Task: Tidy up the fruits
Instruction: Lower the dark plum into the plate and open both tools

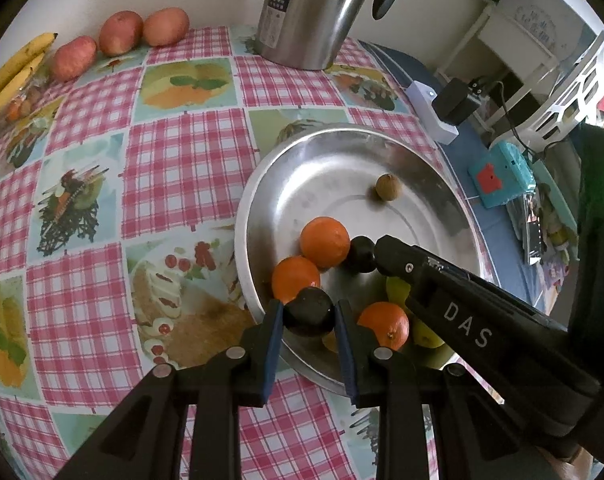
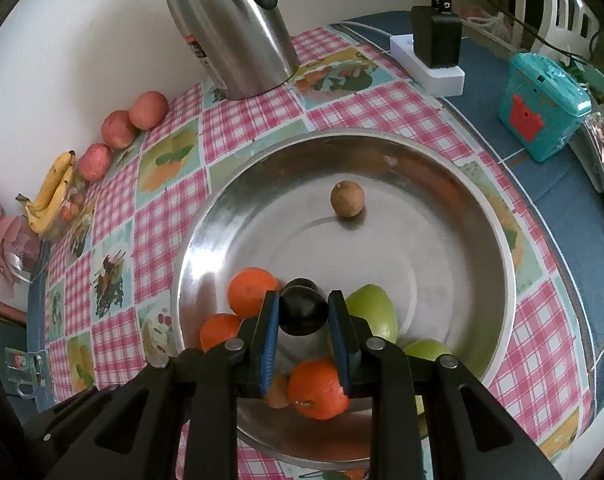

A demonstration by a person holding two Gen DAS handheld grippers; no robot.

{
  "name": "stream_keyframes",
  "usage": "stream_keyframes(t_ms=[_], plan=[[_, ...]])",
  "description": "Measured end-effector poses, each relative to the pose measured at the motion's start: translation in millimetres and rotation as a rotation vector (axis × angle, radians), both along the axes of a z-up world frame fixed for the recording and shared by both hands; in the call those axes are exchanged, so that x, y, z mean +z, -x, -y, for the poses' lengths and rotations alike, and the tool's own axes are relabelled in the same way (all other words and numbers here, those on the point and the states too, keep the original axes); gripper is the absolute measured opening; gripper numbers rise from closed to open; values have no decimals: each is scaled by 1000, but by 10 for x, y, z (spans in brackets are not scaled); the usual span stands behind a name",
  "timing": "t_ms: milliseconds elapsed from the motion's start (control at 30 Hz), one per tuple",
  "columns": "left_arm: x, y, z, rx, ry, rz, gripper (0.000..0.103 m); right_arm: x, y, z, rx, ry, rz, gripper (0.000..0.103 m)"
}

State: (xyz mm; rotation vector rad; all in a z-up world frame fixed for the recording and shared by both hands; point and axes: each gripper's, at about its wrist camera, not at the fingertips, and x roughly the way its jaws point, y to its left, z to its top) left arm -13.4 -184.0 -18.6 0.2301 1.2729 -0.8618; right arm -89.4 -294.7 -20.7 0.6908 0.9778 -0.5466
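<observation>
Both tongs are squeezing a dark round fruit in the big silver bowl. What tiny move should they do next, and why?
Probably lift both straight up. The left tongs are shut on one dark plum and the right tongs on another dark plum, with oranges crowding close inside the silver bowl, so sideways moves would bump them.

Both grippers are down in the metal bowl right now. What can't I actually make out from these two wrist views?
- Left wrist view: the green fruits are mostly hidden behind the right gripper.
- Right wrist view: the second dark fruit is mostly covered by the dark fruit in the right jaws.
- Right wrist view: the small tan fruit is partly behind a blue pad.
- Both views: the kettle top is cut off by the frame edge.
</observation>
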Motion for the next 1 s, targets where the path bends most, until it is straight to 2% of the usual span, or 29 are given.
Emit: stream_keyframes(t_ms=[233,367,567,767,900,1000], plan=[[-25,12,28,-10,-6,-12,30,-2,-14,-18,8,-10,5,26],[-36,5,32,-3,-6,-21,45,2,-17,-22,13,-14,9,27],[-16,-5,3,3,-1,-23,47,17,-22,-26,16,-11,15,27],[-2,-106,-102,56,-18,-11,54,23,-8,-19,14,-9,19,27],[-15,-231,-227,120,-59,18,59,21,0,-7,11,-11,17,27],[-48,-347,-350,179,-66,4,62,19,-4,-6,13,-10,15,27]])
